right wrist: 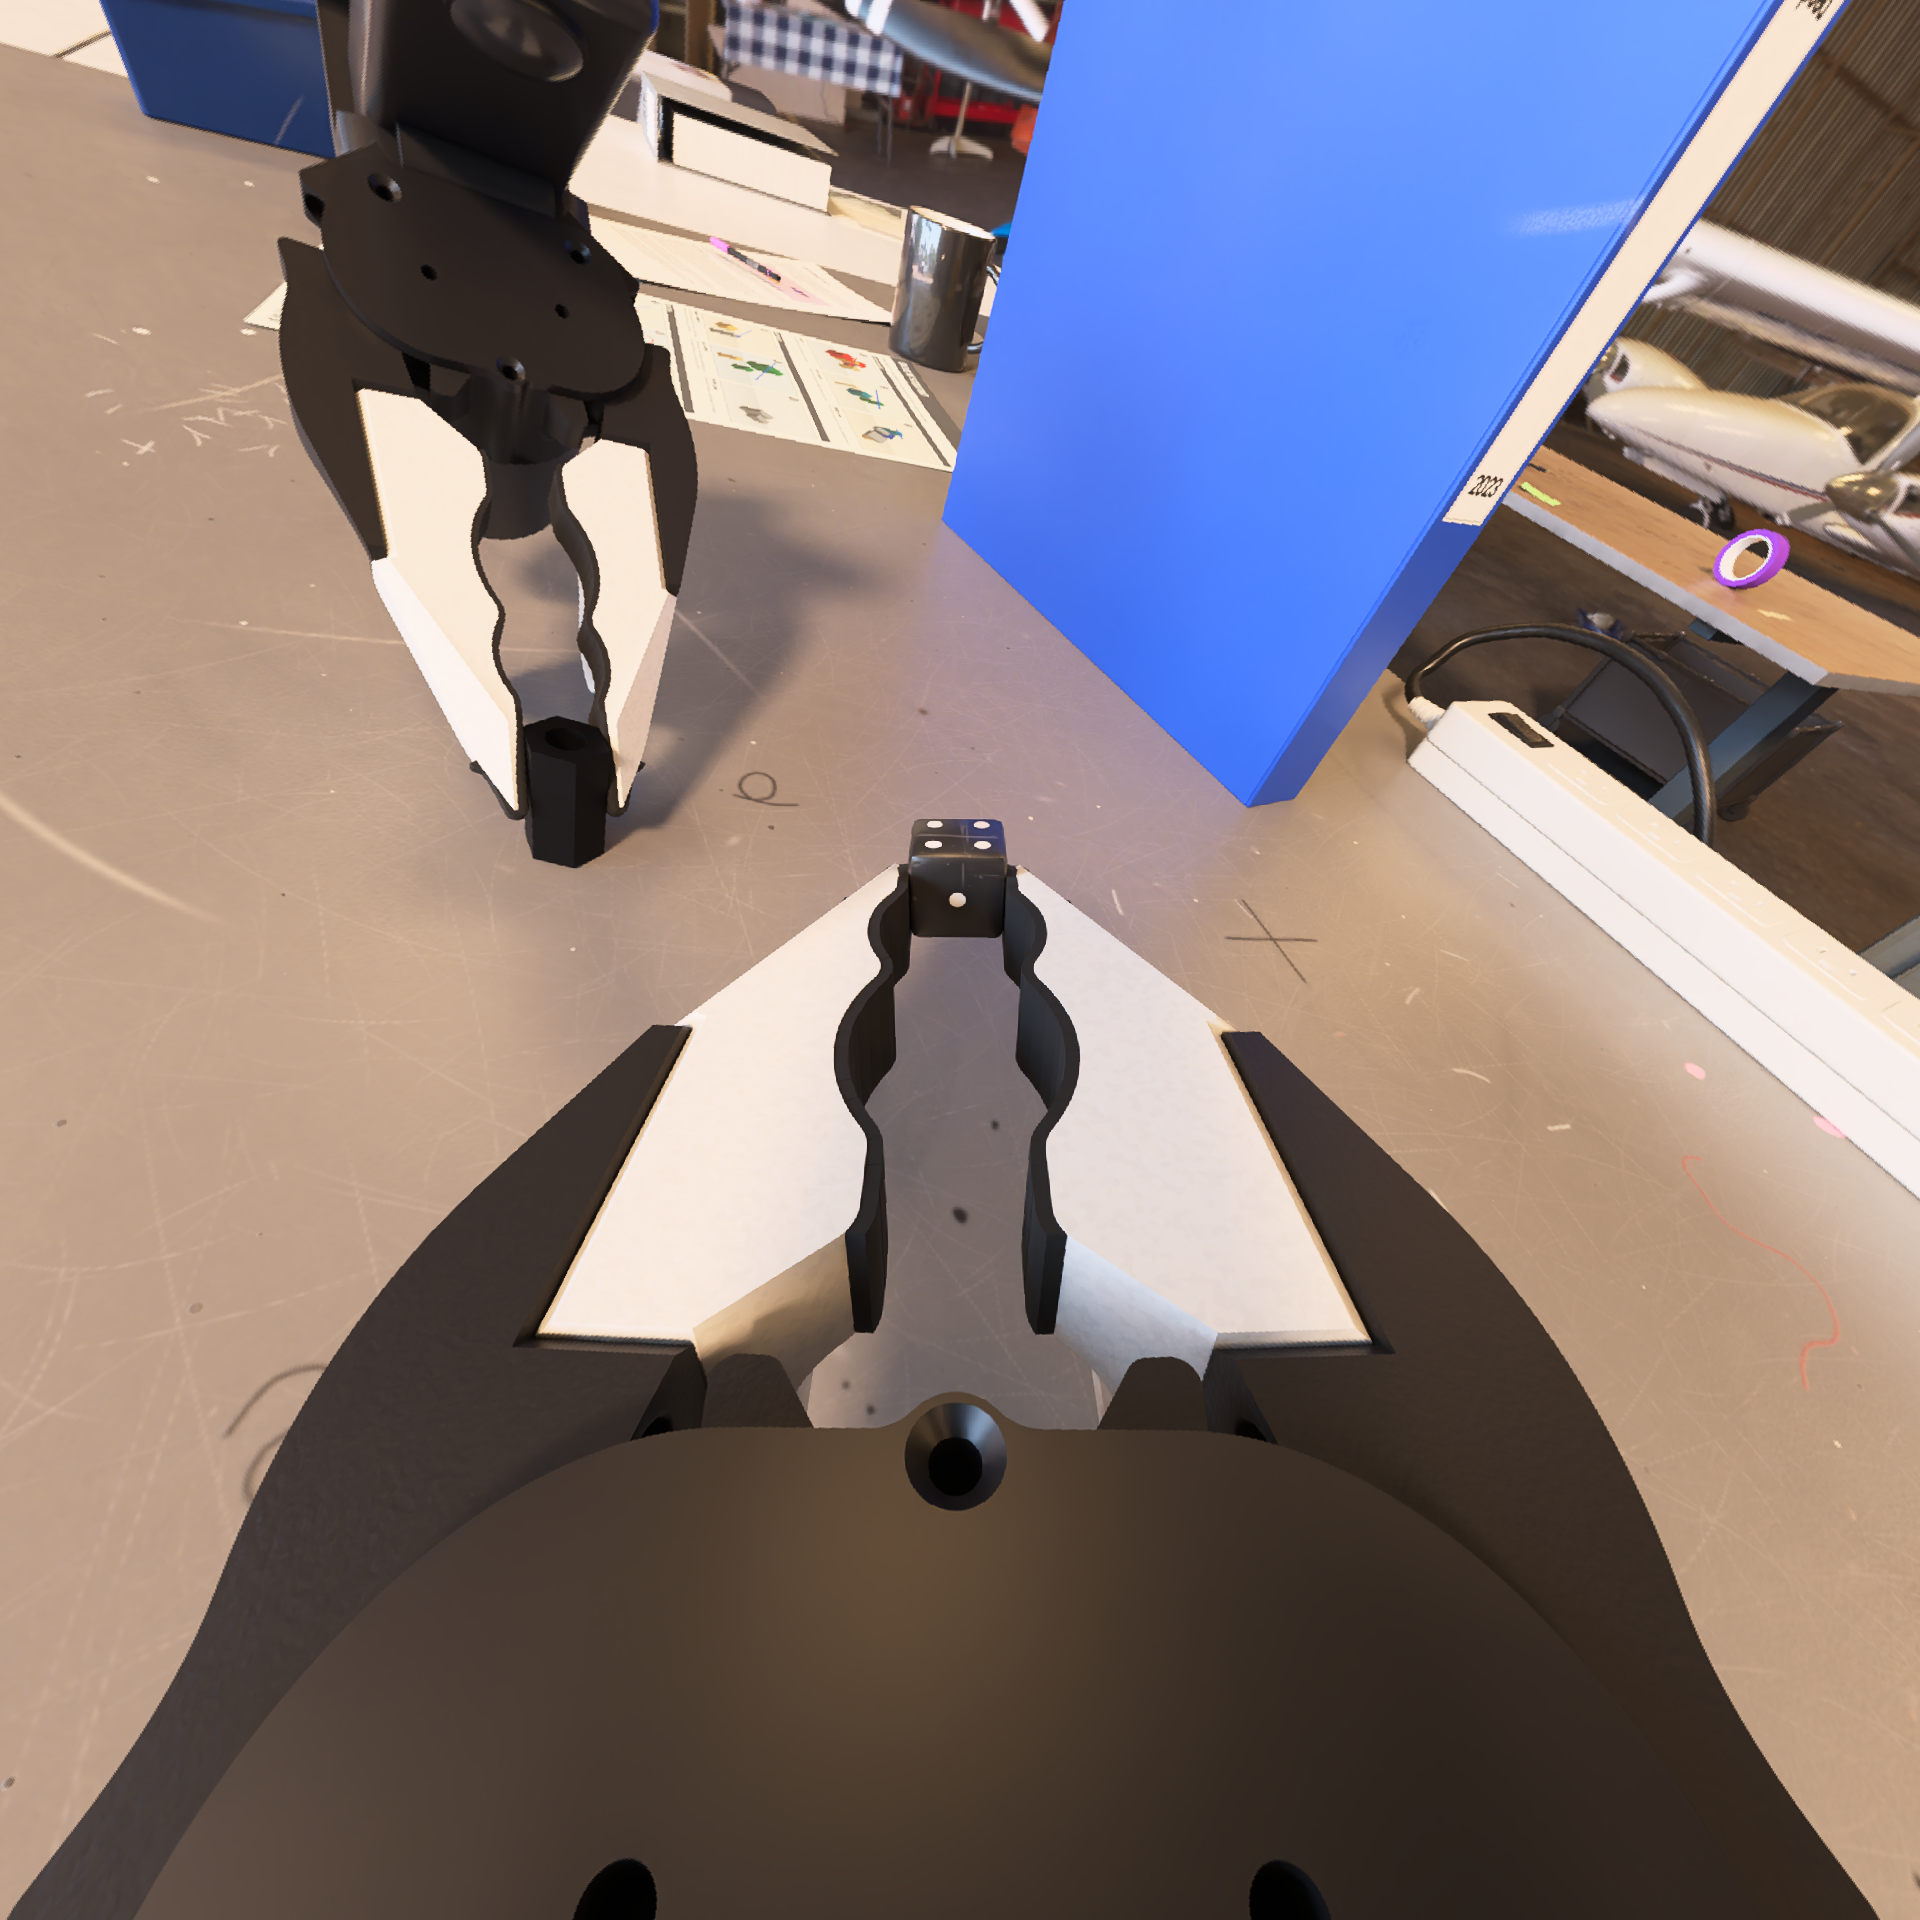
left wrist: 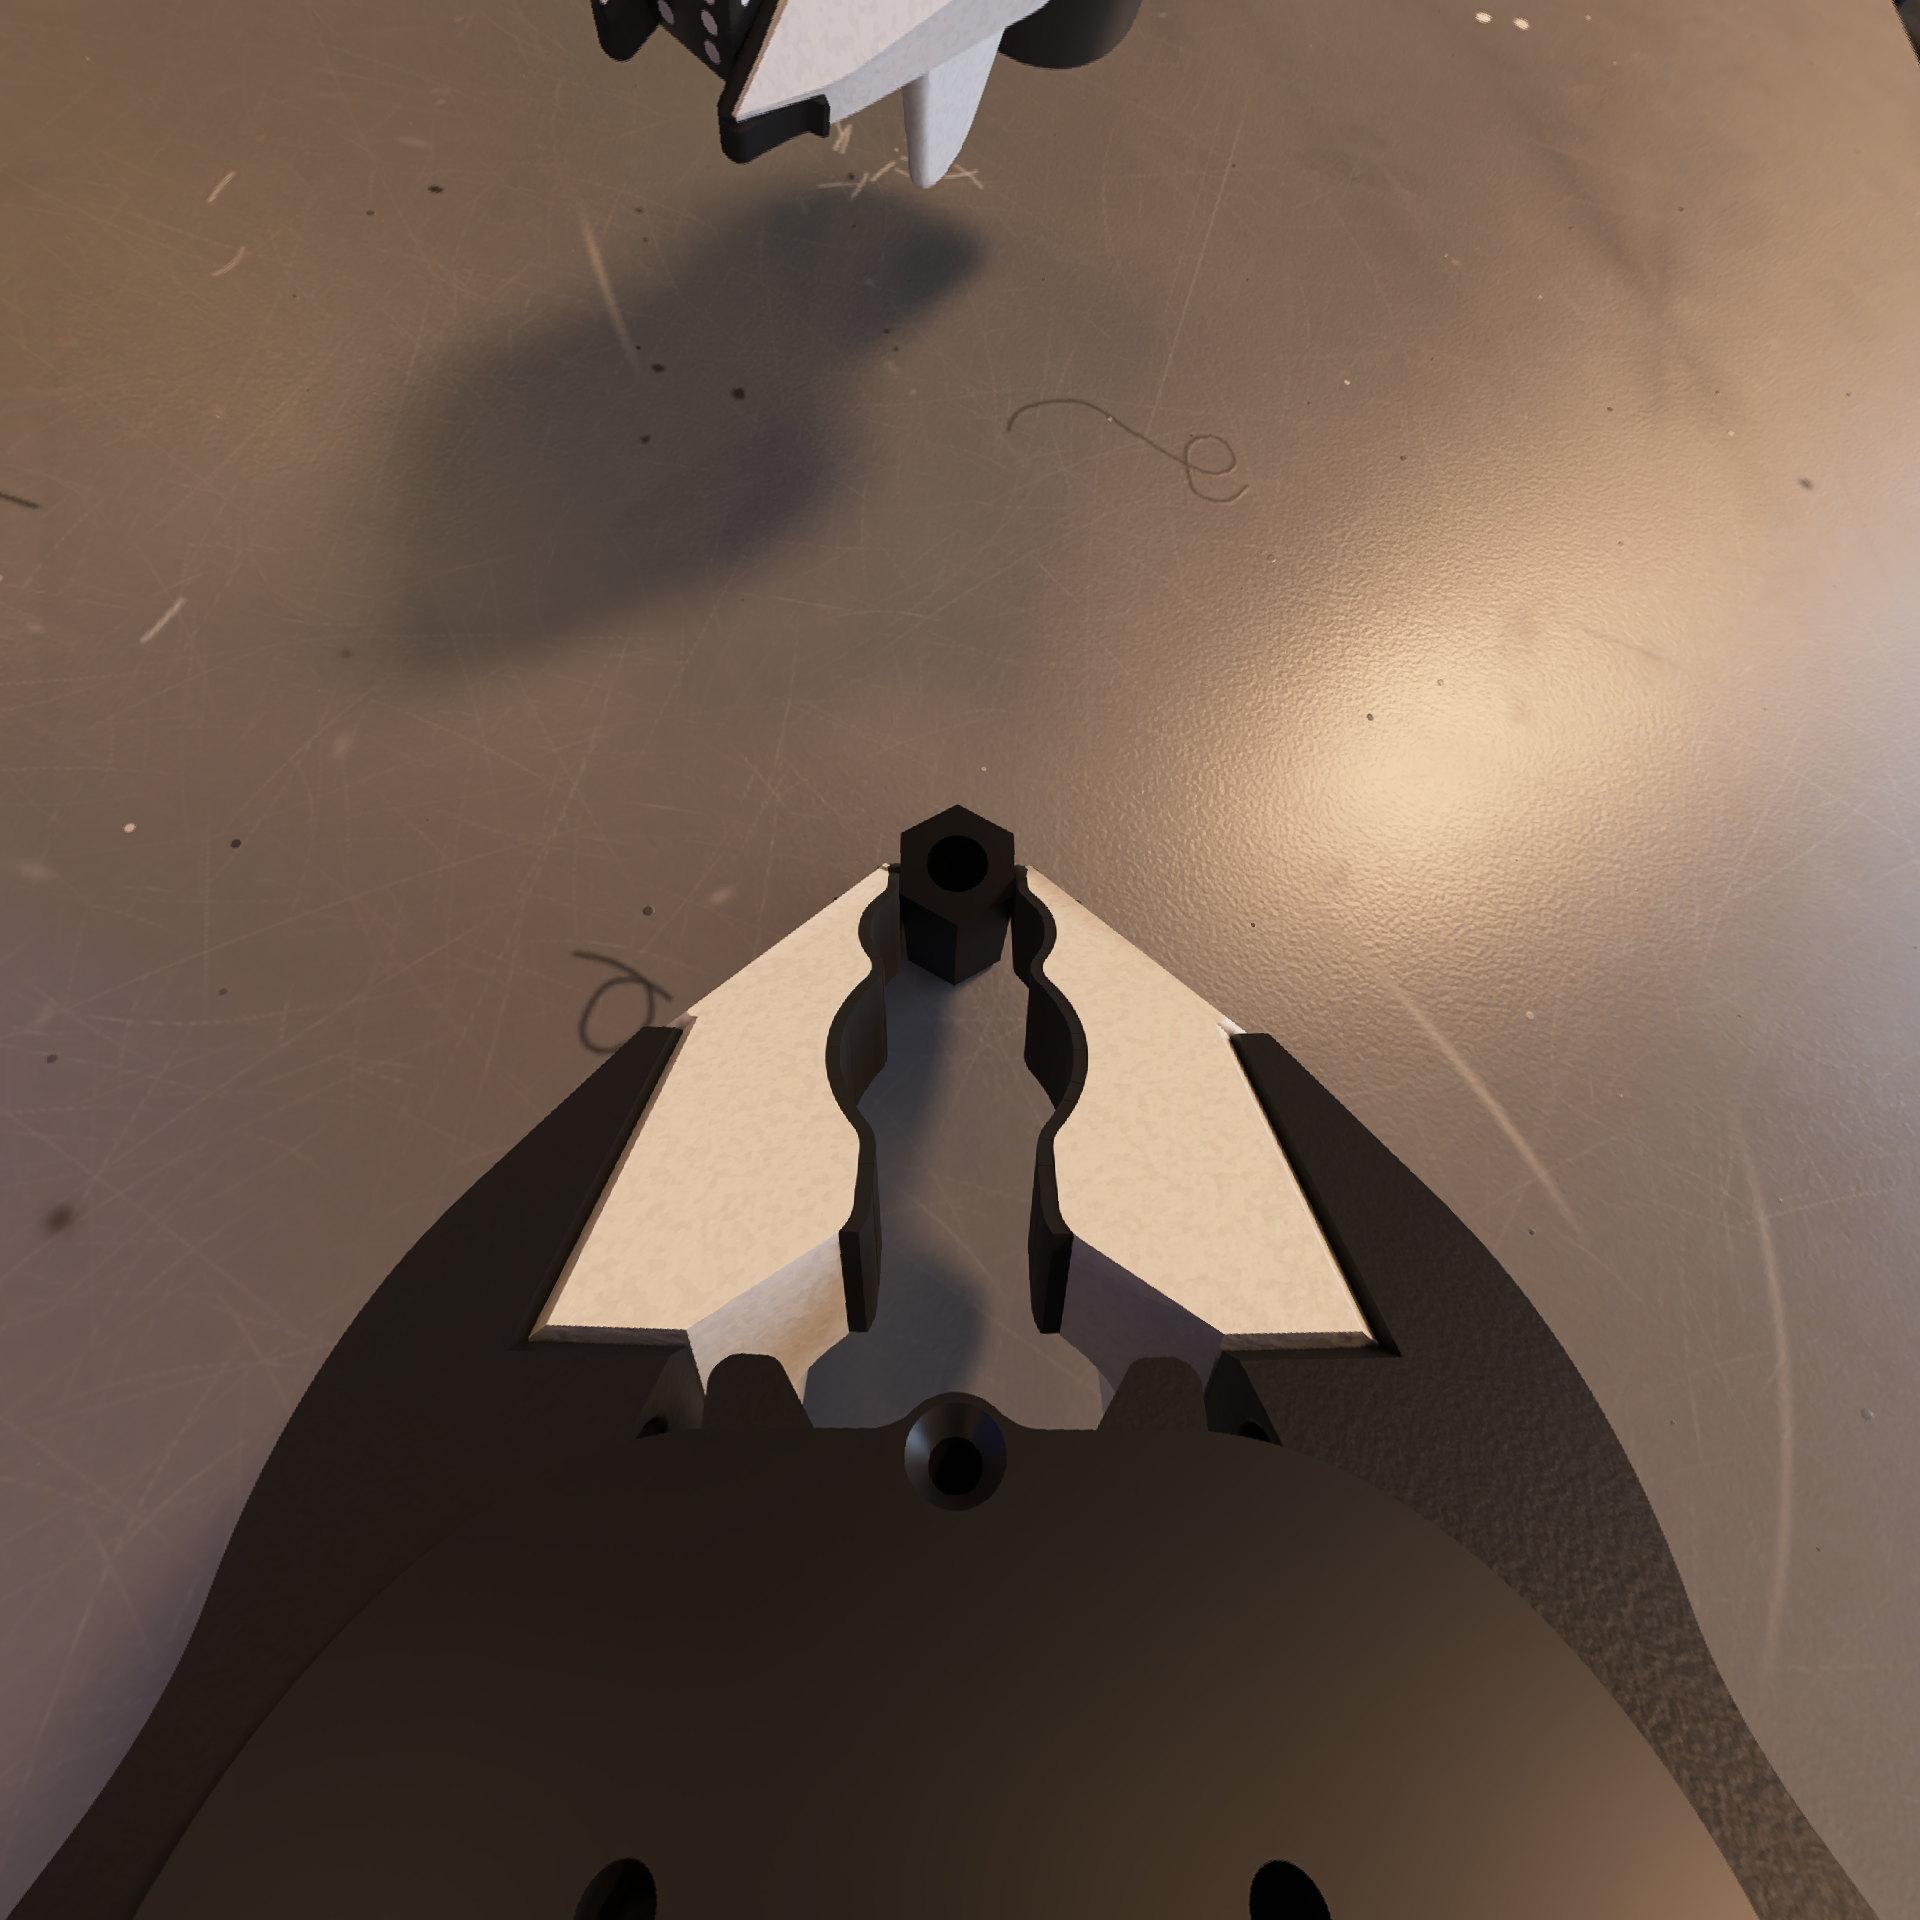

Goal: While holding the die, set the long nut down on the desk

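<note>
Left gripper (right wrist: 566, 774) vertical, clamped on long nut (right wrist: 564, 792) – right gripper (right wrist: 957, 896) level, clamped on die (right wrist: 957, 878)

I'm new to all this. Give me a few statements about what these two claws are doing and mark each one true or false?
1. The left gripper clamps a black hexagonal long nut. True.
2. The right gripper is empty. False: it grips a black die with white pips.
3. The nut stands upright, low at the scratched grey desk. True.
4. A red panel stands on the desk. False: the tall panel is blue.
5. A dark metal cup stands behind the printed sheets. True.
</note>
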